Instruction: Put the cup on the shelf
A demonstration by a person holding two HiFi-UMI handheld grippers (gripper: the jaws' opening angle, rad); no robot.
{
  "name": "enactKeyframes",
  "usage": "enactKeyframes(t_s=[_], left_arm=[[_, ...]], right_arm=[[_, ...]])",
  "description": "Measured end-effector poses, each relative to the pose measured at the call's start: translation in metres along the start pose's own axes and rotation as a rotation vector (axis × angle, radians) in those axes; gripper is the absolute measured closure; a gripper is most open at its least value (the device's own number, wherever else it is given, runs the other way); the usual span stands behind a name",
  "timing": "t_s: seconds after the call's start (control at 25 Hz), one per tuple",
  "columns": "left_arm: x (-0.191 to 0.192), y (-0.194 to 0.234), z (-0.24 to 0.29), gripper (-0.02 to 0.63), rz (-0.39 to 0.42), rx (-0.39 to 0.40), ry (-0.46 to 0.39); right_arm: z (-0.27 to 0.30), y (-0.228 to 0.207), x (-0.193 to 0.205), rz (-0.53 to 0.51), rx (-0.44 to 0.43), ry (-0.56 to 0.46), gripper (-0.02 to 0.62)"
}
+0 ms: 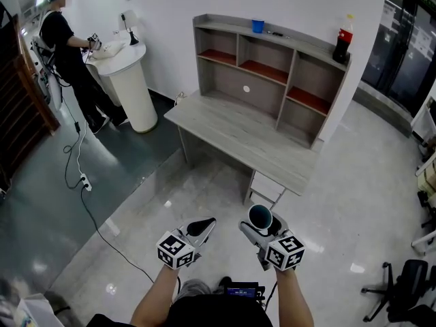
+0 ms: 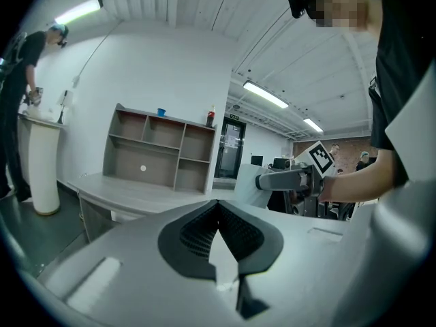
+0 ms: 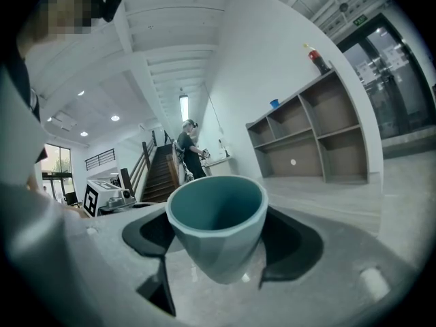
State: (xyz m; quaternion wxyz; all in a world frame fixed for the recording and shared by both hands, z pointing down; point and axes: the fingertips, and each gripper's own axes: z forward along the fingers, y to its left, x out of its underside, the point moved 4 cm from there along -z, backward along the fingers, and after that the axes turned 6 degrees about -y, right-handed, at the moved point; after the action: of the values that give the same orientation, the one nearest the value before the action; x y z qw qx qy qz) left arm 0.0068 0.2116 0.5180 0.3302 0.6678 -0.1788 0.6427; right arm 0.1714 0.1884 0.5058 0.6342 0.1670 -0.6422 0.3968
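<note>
A teal cup (image 1: 260,216) stands upright between the jaws of my right gripper (image 1: 264,227), which is shut on it; in the right gripper view the cup (image 3: 216,223) fills the gap between the dark pads, its mouth open upward. My left gripper (image 1: 206,225) hangs beside it, shut with nothing in it; in the left gripper view its pads (image 2: 204,229) meet. The grey shelf unit (image 1: 272,73) stands on a desk (image 1: 231,131) against the far wall, well ahead of both grippers. The same shelf (image 3: 313,138) shows at right in the right gripper view.
A small blue cup (image 1: 257,25) and a dark bottle (image 1: 343,44) stand on the shelf's top. A person (image 1: 65,53) works at a white pedestal (image 1: 133,80) at back left. A cable (image 1: 88,196) runs across the floor. An office chair (image 1: 409,288) stands at lower right.
</note>
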Motion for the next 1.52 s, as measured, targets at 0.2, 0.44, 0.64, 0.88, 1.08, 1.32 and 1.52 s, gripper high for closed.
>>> enactKeyframes(t_s=[0.2,0.44,0.64,0.88,1.08,1.32,1.52], left_arm=[[0.002,0.006,0.008,0.604,-0.008,-0.015,0.007],[0.006,0.022,0.021,0.604,-0.024,-0.014,0.014],[0.002,0.043,0.039,0.604,-0.027,0.007,0.006],[-0.004,0.082,0.062,0.604,-0.037,0.032,0.005],[-0.011,0.125,0.084,0.604,-0.043,0.044,0.006],[-0.02,0.176,0.106,0.604,-0.048,0.069,0.01],[-0.026,0.212,0.118,0.604,-0.055,0.086,0.017]], right_arm=[[0.007,-0.01,0.0,0.01,-0.006,0.008,0.218],[0.02,-0.022,0.0,0.018,-0.002,0.019,0.218],[0.037,-0.037,-0.007,0.011,0.021,0.017,0.219],[0.075,-0.055,-0.017,0.006,0.043,0.021,0.218],[0.115,-0.072,-0.026,0.005,0.054,0.026,0.218],[0.164,-0.089,-0.037,0.001,0.078,0.027,0.218],[0.198,-0.098,-0.043,0.003,0.095,0.028,0.218]])
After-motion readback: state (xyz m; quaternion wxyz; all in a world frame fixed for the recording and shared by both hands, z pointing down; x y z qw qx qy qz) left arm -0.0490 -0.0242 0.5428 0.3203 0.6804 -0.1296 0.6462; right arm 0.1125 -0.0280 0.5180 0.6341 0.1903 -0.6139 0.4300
